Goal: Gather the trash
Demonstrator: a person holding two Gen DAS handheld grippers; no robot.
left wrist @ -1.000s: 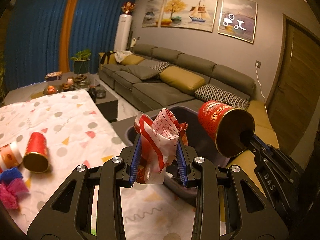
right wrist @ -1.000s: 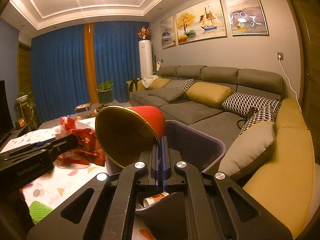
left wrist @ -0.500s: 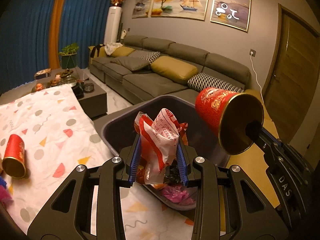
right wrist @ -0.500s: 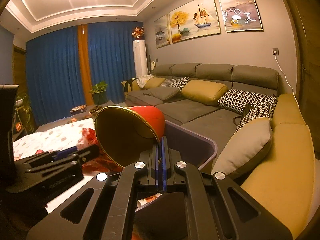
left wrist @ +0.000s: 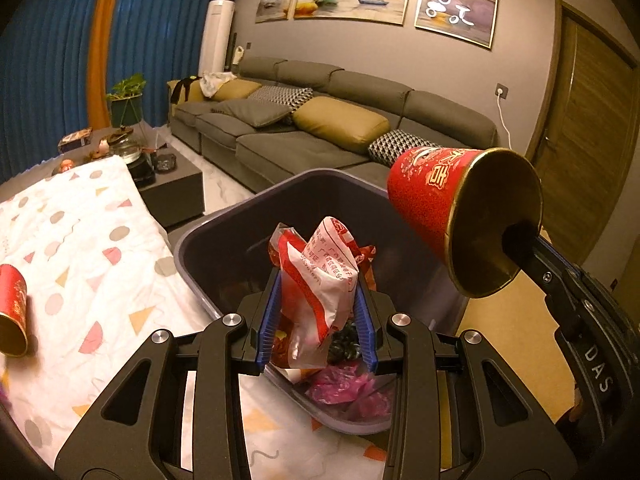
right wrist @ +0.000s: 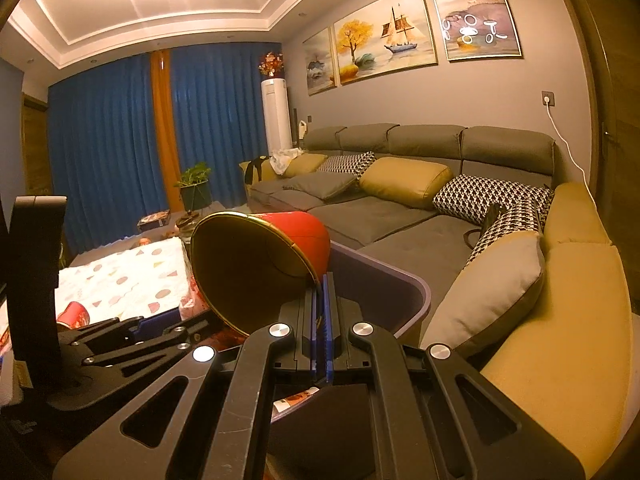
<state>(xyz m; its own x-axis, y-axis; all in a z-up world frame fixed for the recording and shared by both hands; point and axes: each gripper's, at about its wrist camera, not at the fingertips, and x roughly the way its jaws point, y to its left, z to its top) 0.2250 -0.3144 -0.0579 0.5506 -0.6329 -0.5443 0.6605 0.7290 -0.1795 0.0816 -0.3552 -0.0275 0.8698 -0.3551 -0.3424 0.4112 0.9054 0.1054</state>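
Holding a crumpled red-and-white plastic wrapper over the dark grey plastic bin — my left gripper is clamped on its middle; light, soft, slippery, so a mid-bunch pinch suits. My right gripper pinches the rim of a red paper cup with gold lining — thin, crushable. Another red cup lies on the patterned tablecloth.
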